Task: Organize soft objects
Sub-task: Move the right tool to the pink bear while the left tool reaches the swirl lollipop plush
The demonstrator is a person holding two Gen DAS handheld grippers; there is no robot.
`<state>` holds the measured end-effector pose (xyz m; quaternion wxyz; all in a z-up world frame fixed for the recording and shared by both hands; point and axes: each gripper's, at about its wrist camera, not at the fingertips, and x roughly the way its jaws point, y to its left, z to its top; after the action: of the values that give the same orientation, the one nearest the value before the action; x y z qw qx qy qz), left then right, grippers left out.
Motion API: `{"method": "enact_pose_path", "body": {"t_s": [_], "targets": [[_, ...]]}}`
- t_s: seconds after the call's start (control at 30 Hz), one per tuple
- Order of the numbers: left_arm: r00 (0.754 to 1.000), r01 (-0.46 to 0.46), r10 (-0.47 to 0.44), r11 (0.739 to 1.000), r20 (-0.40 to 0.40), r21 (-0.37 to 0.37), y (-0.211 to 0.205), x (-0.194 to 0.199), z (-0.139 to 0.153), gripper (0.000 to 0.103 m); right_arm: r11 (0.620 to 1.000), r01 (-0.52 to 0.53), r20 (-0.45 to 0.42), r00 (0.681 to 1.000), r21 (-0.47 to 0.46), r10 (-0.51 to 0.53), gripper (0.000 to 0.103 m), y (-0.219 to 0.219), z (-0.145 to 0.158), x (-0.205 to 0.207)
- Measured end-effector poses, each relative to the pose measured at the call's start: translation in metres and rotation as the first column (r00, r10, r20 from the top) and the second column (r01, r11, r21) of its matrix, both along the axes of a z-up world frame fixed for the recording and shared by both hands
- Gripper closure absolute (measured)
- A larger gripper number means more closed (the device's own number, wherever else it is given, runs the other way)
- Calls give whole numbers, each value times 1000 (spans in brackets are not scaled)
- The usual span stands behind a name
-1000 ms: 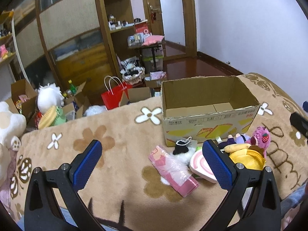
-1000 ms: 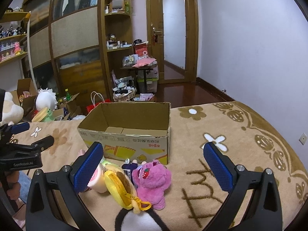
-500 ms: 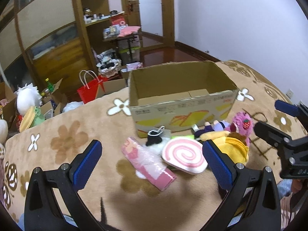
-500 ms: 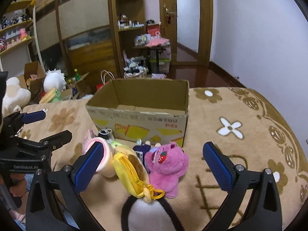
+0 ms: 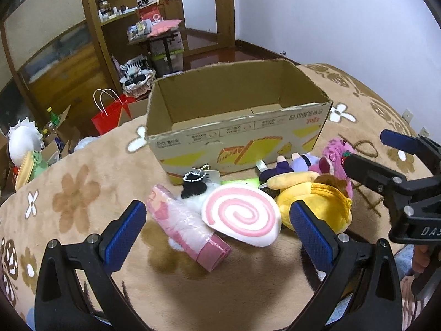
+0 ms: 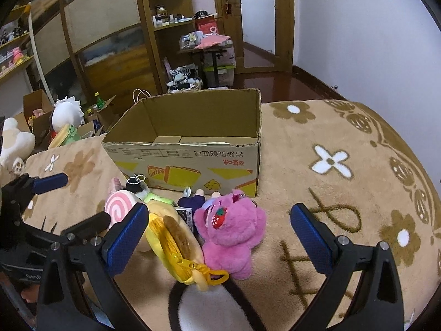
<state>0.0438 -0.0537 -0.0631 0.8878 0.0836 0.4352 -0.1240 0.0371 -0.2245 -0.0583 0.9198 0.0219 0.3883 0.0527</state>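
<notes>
So both grippers are hanging over a brown flowered blanket [image 5: 82, 187] with their blue-padded fingers spread wide and nothing between them. The left gripper [image 5: 217, 231] is right above the pink swirl plush [image 5: 241, 216], with a pink wrapped packet [image 5: 187, 226] lying just beside that, on its left. The right gripper [image 6: 217, 234] sits over the pink bear plush [image 6: 231, 234], which has a little strawberry on its head and lies next to a yellow zip pouch [image 6: 179, 245].

All the soft stuff is in one heap on the blanket, right in front of an open cardboard box [image 5: 239, 138]; from both views I see nothing lying in it. Also in the heap: a small black-and-white fuzzy keychain [image 5: 195, 186] with a bead chain, and a little purple doll [image 5: 289, 167] squeezed between the pouch and the box wall.

From the left view you can see the right gripper [image 5: 366, 154] poking in over the bear's side of the pile.
</notes>
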Motion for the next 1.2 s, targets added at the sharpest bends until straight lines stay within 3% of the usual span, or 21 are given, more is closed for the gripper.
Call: {"method": "enact_pose_path", "body": {"t_s": [0.6, 1.07, 1.2], "targets": [[996, 30, -26, 999, -91, 37, -21, 20, -36, 0, 996, 44, -72, 997, 82, -38, 0, -24, -23, 23], [990, 11, -3, 998, -141, 55, -21, 29, -51, 0, 996, 50, -136, 990, 77, -39, 1, -26, -41, 31], [990, 11, -3, 999, -140, 52, -20, 29, -52, 0, 993, 56, -152, 988, 101, -40, 8, -28, -45, 33]]}}
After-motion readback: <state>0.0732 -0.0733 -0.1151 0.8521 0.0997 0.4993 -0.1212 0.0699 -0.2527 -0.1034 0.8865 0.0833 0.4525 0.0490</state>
